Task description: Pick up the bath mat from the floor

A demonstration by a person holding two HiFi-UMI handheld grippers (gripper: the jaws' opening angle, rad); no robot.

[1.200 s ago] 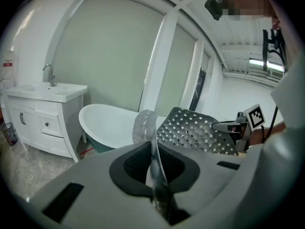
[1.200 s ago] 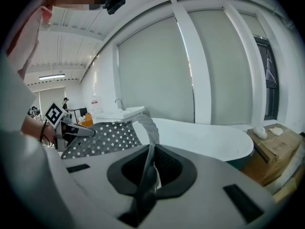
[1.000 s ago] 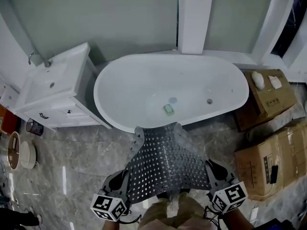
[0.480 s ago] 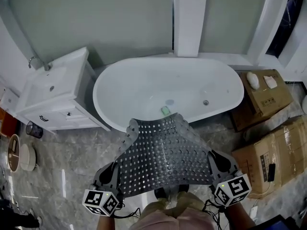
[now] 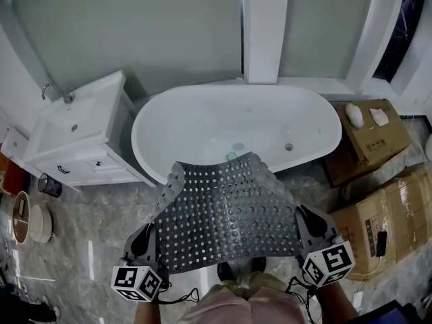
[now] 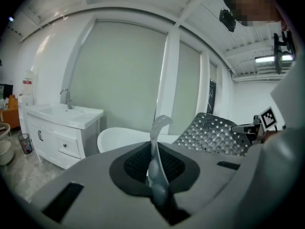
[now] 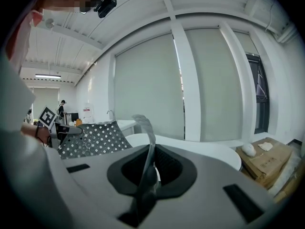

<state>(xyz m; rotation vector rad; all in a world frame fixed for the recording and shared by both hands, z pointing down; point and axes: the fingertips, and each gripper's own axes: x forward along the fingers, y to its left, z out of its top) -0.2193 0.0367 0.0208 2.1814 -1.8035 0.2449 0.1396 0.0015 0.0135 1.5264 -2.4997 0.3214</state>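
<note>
While bath mat point(image 5: 226, 211) hangs before bathtub point(image 5: 196, 123), vanity point(image 5: 81, 123) left, boxes point(image 5: 378, 140) right

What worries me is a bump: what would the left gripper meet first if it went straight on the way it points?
Likely the white bathtub, its near wall. The left gripper, shut on the bath mat, points roughly at it; nothing shows between, though depth is unclear.

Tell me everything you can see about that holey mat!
The bath mat is a grey, rubbery-looking sheet full of little square holes and round bumps. It is off the floor, spread out between the left tongs and right tongs, each shut on a near corner. Its far edge curls by the white bathtub.
</note>
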